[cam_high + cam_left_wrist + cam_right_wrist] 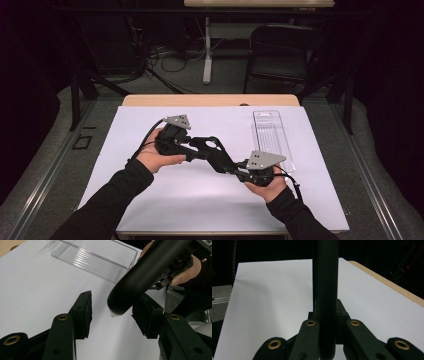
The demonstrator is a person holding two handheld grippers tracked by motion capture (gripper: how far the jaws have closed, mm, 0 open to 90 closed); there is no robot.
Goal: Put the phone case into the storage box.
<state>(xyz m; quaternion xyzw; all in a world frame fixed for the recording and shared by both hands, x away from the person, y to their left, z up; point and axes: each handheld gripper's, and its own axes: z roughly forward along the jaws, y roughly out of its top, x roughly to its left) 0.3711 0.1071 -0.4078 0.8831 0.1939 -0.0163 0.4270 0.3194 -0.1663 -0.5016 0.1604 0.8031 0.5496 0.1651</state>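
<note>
rod point(140, 280): black, long axis from upper right to lower centre of the left gripper view, rounded free end pointing down at the white counter point(37, 290) | right gripper point(325, 322): clenched on rod | left gripper point(112, 312): released, jaws either side of rod tip, not pressing | nearer free end: left | clear tray point(272, 137) beyond, at upper right.

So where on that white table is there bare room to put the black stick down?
Bare white sheet lies left of the left gripper, and along the near edge between the sleeves. It is crowded mid-table, where the right gripper holds the black stick, and by the clear tray.
</note>
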